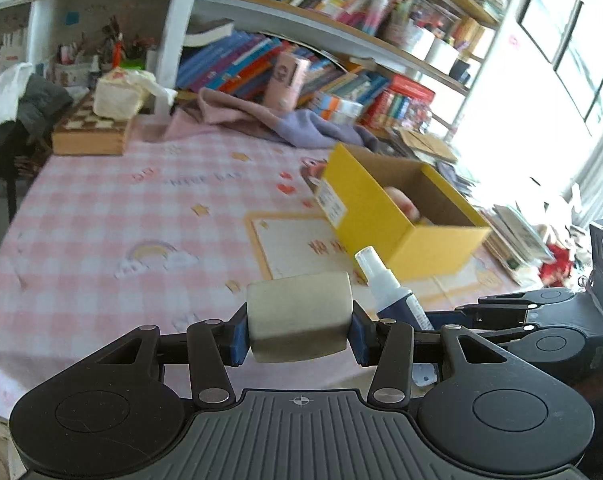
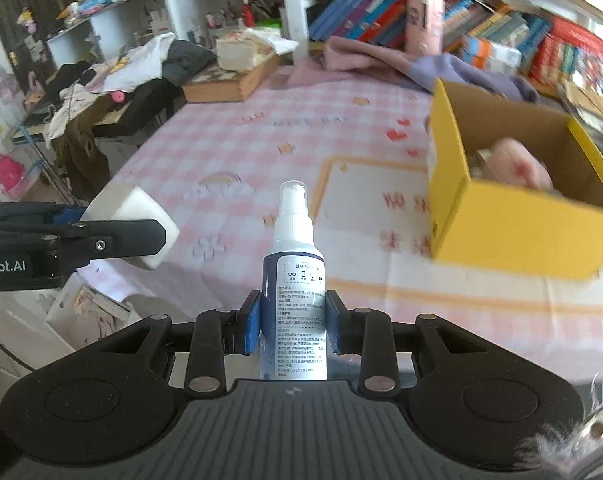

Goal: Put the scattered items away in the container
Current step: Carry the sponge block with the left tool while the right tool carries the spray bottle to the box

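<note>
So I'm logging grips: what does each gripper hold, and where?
Left gripper clamps a white block by its side faces; right gripper clamps the spray bottle around its lower body.

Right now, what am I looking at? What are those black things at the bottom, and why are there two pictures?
Those black things are two grabbers, like big tweezers, and a person holds one in each hand. Each grabber has a little camera on it looking forward along its fingers, so you get two pictures: one from the left grabber, one from the right.

The left gripper is squeezing a pale block that looks like a sponge. The right gripper is squeezing a small spray bottle with a white top.

Below them is a table with a pink checked tablecloth. On it sits an open yellow box with something pink and soft already inside. At the back lie a purple cloth and a chessboard box, and behind are shelves full of books.
</note>
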`<state>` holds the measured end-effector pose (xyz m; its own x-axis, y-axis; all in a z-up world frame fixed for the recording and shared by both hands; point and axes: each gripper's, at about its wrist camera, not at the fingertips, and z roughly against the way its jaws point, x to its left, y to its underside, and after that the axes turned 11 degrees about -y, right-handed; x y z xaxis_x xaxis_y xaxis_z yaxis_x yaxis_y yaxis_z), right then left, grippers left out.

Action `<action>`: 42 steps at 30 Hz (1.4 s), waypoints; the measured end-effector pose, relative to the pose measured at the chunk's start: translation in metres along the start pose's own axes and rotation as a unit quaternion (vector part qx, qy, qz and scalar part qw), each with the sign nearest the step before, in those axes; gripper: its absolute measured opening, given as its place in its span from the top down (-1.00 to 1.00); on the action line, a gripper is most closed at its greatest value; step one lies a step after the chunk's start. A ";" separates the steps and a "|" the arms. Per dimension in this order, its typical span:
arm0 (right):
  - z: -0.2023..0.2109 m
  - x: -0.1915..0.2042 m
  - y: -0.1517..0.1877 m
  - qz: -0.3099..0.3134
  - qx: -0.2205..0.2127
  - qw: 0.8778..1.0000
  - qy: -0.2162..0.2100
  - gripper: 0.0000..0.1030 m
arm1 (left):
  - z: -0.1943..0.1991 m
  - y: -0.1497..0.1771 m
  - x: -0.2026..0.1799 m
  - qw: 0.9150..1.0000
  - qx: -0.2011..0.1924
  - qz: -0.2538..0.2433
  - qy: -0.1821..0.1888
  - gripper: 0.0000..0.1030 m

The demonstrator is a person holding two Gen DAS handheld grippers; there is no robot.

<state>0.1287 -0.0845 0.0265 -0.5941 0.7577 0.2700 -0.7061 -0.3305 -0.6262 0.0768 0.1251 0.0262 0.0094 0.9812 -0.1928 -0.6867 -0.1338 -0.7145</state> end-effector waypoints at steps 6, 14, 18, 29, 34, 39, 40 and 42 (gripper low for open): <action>0.019 0.008 0.020 -0.013 -0.003 1.000 0.015 0.41 | 0.015 0.013 -0.011 1.000 0.001 -0.008 0.017 0.11; 0.045 0.003 0.051 -0.034 -0.001 0.999 0.039 0.41 | 0.015 0.029 -0.037 0.998 0.019 -0.026 0.055 0.11; 0.059 -0.006 0.065 -0.055 -0.010 0.997 0.054 0.41 | 0.013 0.031 -0.055 0.996 0.023 -0.048 0.072 0.11; 0.097 -0.049 0.095 -0.129 -0.037 0.986 0.094 0.41 | -0.002 0.032 -0.110 0.988 0.035 -0.103 0.112 0.11; 0.102 -0.066 0.096 -0.140 -0.037 0.985 0.098 0.41 | -0.012 0.029 -0.129 0.985 0.041 -0.115 0.119 0.12; 0.107 -0.082 0.098 -0.146 -0.034 0.984 0.101 0.41 | -0.023 0.025 -0.145 0.983 0.046 -0.122 0.126 0.12; 0.108 -0.086 0.098 -0.148 -0.035 0.983 0.102 0.41 | -0.025 0.023 -0.149 0.983 0.046 -0.124 0.128 0.12; 0.109 -0.094 0.097 -0.151 -0.036 0.982 0.103 0.41 | -0.030 0.020 -0.156 0.982 0.047 -0.128 0.130 0.12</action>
<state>0.0739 -0.2489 0.0203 -0.2653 0.9157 0.3018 -0.8048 -0.0379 -0.5924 0.0835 -0.0348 0.0213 0.3672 0.9107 -0.1890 -0.7017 0.1378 -0.6990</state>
